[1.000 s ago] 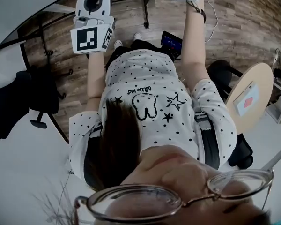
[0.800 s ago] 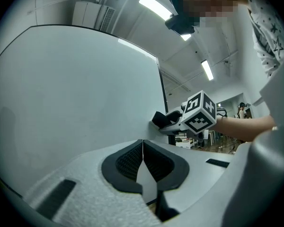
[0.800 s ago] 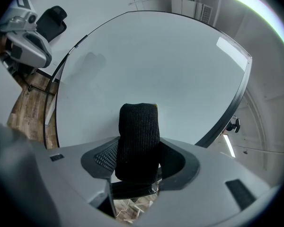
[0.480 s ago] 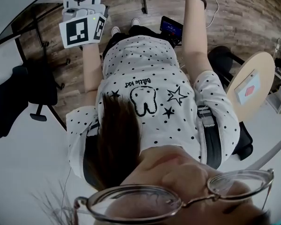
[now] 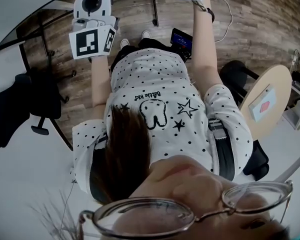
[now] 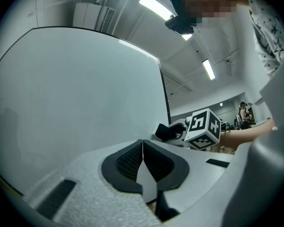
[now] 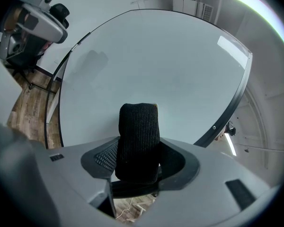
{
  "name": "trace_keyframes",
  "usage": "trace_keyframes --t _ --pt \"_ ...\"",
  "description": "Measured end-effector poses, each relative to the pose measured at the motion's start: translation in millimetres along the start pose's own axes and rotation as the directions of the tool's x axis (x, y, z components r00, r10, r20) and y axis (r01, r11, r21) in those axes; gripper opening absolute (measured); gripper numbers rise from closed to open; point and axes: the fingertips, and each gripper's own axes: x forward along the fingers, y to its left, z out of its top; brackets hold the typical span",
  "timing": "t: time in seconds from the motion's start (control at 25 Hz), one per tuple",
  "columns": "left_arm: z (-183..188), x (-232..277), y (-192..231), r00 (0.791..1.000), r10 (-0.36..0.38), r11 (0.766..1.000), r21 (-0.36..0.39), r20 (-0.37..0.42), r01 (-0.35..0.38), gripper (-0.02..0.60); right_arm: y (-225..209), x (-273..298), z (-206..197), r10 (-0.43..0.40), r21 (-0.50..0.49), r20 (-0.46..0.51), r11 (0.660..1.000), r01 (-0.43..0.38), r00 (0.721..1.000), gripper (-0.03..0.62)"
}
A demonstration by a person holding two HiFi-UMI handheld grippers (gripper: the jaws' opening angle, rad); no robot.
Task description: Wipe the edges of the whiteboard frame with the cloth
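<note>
Jutting black ribbed cloth (image 7: pixel 138 141) — tightly rolled

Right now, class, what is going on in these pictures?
A person holds a gripper in each hand in front of a large white whiteboard with a dark frame. The right gripper is shut on a folded black knitted cloth, raised before the board's face; whether the cloth touches the board cannot be seen. The left gripper is raised beside it, fingers together, holding nothing.
</note>
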Motion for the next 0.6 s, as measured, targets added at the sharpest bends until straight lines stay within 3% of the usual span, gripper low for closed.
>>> trace_keyframes --t 0.48,0.6 --pt "2.4 -3.1 0.5 1.000 0.001 1.000 -0.002 -0.004 -0.001 0.020 11.8 2.0 -6.2 0.020 0.021 -0.010 1.000 -0.020 1.000 0.238" --pt "6.6 -3.9 0.4 1.000 0.002 1.000 0.000 0.000 -0.002 0.020 8.3 1.1 2.5 0.003 0.044 0.025 0.999 -0.004 1.000 0.238"
